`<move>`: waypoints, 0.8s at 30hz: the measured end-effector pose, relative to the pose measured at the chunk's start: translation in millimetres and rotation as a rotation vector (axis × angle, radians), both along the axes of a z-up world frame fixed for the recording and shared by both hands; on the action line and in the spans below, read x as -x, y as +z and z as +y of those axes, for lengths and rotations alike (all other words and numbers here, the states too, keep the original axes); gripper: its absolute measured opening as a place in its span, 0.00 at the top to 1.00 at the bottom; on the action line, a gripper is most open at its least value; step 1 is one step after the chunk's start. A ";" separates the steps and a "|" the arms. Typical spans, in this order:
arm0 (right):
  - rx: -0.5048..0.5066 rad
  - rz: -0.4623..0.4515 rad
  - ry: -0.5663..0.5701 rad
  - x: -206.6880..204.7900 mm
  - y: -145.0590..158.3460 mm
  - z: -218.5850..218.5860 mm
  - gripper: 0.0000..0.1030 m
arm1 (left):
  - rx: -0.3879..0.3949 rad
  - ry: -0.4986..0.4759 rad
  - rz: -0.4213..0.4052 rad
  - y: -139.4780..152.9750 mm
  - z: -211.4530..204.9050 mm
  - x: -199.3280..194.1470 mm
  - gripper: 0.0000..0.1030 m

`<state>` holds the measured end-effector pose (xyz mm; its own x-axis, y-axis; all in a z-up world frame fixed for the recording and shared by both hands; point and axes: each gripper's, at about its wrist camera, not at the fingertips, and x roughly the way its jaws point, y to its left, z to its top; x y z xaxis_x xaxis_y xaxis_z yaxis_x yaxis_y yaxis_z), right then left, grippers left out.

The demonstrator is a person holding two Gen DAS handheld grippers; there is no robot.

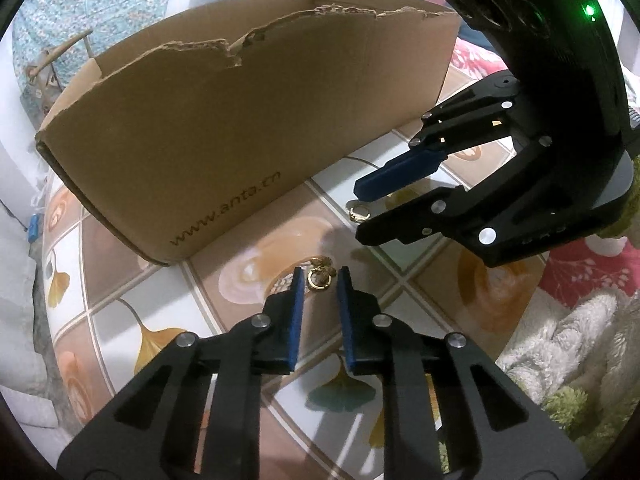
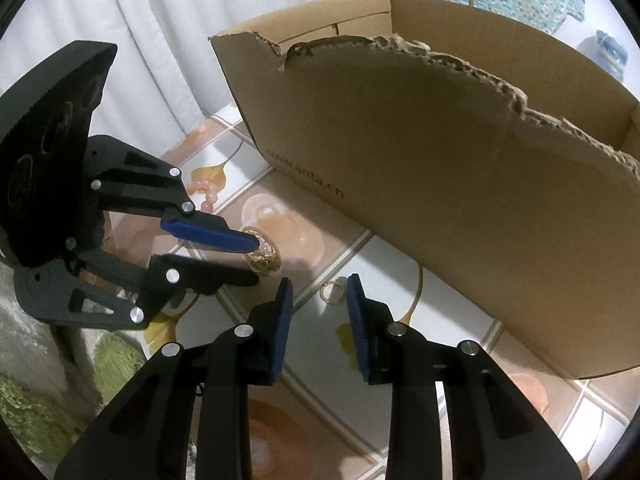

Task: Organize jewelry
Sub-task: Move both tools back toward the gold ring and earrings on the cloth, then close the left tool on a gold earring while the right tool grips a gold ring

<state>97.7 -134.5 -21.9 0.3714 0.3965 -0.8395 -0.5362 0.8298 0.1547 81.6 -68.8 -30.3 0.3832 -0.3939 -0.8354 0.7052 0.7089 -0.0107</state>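
Note:
A gold butterfly ring [image 1: 319, 277] lies on the patterned tablecloth between the tips of my open left gripper [image 1: 319, 276]; it also shows in the right wrist view [image 2: 264, 262] at the left gripper [image 2: 256, 262]. A second, plain gold ring [image 1: 357, 213] lies by my right gripper [image 1: 360, 214], which is open around it; in the right wrist view this ring [image 2: 331, 293] sits between the right gripper's tips [image 2: 320, 286]. A brown cardboard box [image 1: 248, 120] with a torn rim stands just behind both rings.
A pink bead bracelet [image 2: 206, 194] lies on the cloth left of the box [image 2: 460, 184]. White and green fluffy fabric [image 1: 568, 344] lies at the right table edge. A white curtain [image 2: 160, 40] hangs behind.

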 end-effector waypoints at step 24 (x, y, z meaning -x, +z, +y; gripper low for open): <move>0.073 -0.036 0.024 -1.3 -1.9 9.2 0.89 | -0.018 -0.014 -0.026 -9.2 -4.3 6.3 0.97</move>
